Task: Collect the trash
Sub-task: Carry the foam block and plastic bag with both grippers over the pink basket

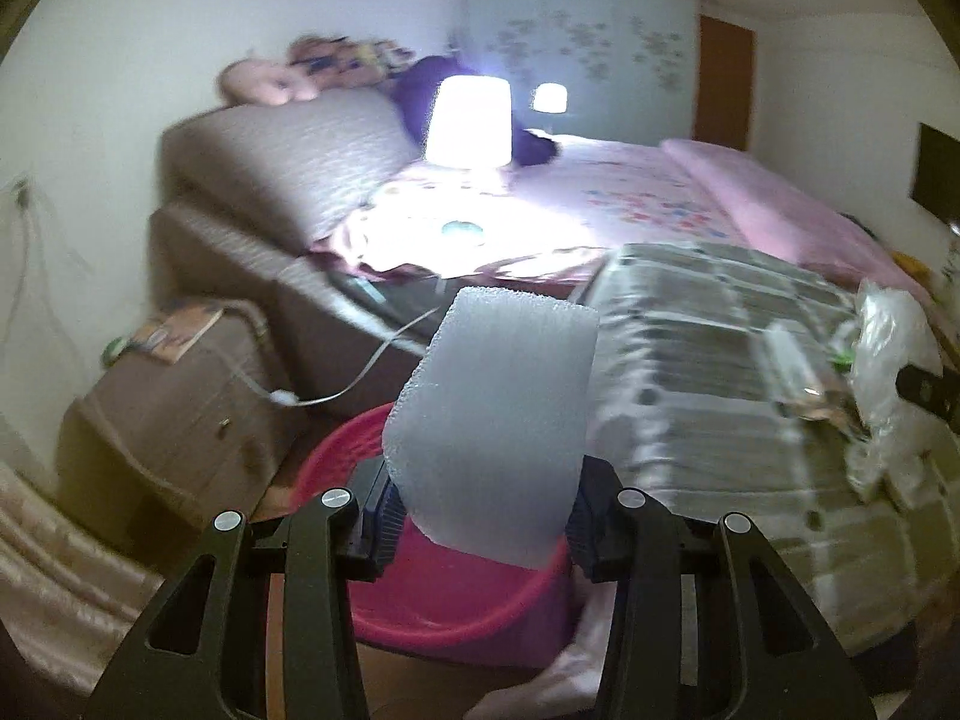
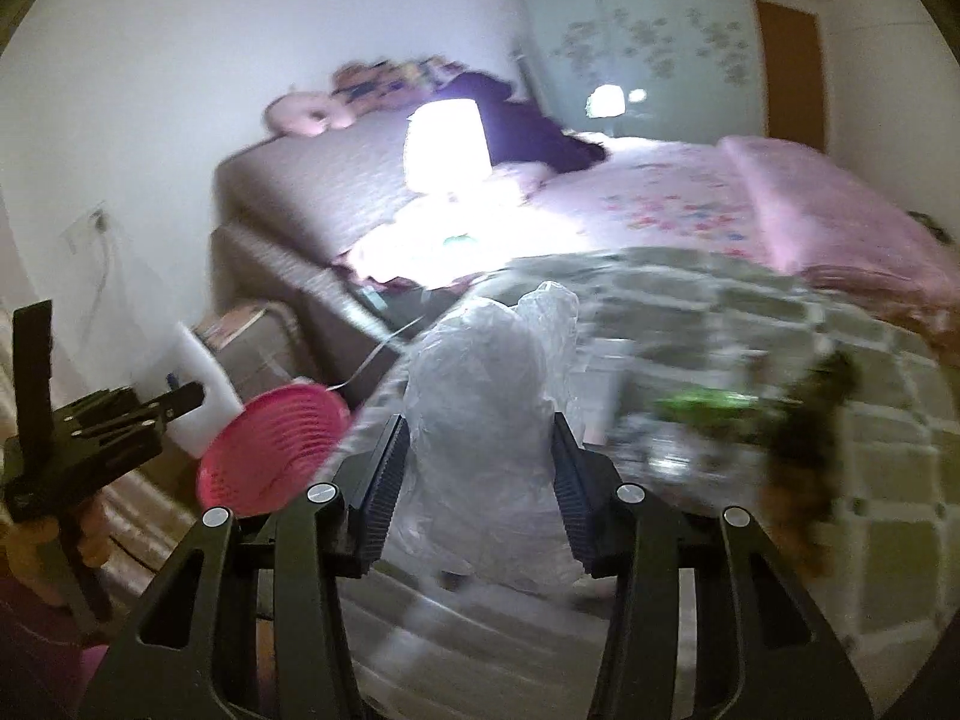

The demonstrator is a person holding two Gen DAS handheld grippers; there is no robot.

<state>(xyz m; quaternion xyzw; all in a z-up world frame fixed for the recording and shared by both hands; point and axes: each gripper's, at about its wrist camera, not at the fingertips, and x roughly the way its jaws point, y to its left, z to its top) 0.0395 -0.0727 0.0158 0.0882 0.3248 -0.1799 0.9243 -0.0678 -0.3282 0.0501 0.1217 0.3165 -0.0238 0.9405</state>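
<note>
My left gripper (image 1: pixel 480 516) is shut on a white foam block (image 1: pixel 492 414), which stands up between its blue pads over a pink plastic basket (image 1: pixel 456 606) on the floor beside the bed. In the right wrist view this gripper (image 2: pixel 192 402) and the foam block (image 2: pixel 201 387) hang just left of the basket (image 2: pixel 276 450). A crumpled clear plastic bag (image 2: pixel 486 420) is gripped by my right gripper (image 2: pixel 480 480) above the checked blanket (image 2: pixel 840 360). The left wrist view shows that bag (image 1: pixel 888 354) at the far right edge.
Blurred wrappers, one green (image 2: pixel 708 402) and one dark (image 2: pixel 804 438), lie on the blanket. A lit lamp (image 1: pixel 468 120) stands on the bed, with a brown nightstand (image 1: pixel 168 420) and a white cable (image 1: pixel 360 378) beside the basket. The headboard (image 1: pixel 282 168) and wall lie behind.
</note>
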